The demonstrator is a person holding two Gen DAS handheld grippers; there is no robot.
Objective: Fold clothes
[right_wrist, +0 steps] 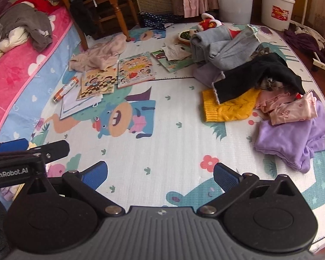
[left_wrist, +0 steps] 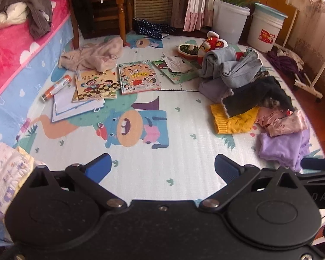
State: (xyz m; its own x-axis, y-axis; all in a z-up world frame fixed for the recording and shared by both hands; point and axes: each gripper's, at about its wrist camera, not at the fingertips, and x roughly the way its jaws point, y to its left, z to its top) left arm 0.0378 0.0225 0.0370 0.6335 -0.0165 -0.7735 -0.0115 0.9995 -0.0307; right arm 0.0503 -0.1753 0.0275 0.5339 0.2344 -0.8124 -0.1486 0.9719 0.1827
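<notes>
Left wrist view: the left gripper (left_wrist: 162,169) hovers over the play mat (left_wrist: 153,173) with its blue fingers (left_wrist: 98,169) spread wide apart and nothing between them. The right gripper (right_wrist: 160,173) is in the same condition, fingers (right_wrist: 225,176) apart and empty, above a bare stretch of mat. The clothes pile (right_wrist: 260,82) lies ahead and to the right, well apart from both grippers: a purple garment (right_wrist: 290,138) nearest, then a pink piece (right_wrist: 292,108), a yellow knit (right_wrist: 225,107), a black garment (right_wrist: 257,78) and grey items (right_wrist: 225,47) behind. All are crumpled. A pale stack (left_wrist: 6,173) beside the left gripper may be finished work; this cannot be confirmed. Judgement: folding is at an early stage, with no garment picked and most of the pile remaining.
</notes>
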